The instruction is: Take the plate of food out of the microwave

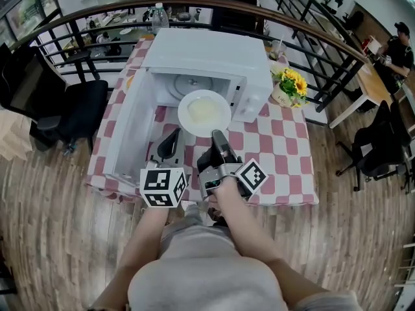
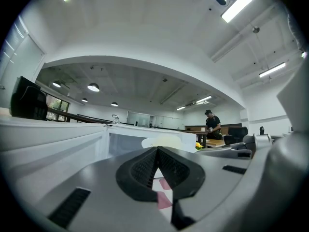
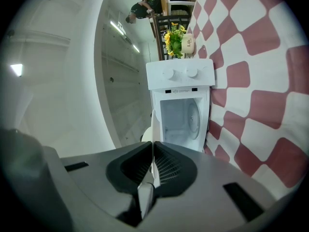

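Note:
A white plate [image 1: 204, 112] of pale food hangs just in front of the open microwave [image 1: 207, 60], outside its cavity. My right gripper [image 1: 219, 135] is shut on the plate's near rim. In the right gripper view the plate [image 3: 146, 197] shows edge-on between the pads [image 3: 164, 170], and the microwave [image 3: 181, 100] cavity holds only its glass turntable. My left gripper [image 1: 170, 141] hovers to the left of the plate, over the table by the open door [image 1: 130, 131], shut and holding nothing. In the left gripper view the gripper [image 2: 157, 161] points toward the plate [image 2: 161, 141].
The microwave stands on a table with a red-and-white checked cloth [image 1: 285, 154]. A pot of yellow flowers [image 1: 290, 83] sits to its right and a water bottle [image 1: 159, 15] behind it. A black chair [image 1: 65, 109] stands to the left. A railing [image 1: 324, 50] curves behind the table.

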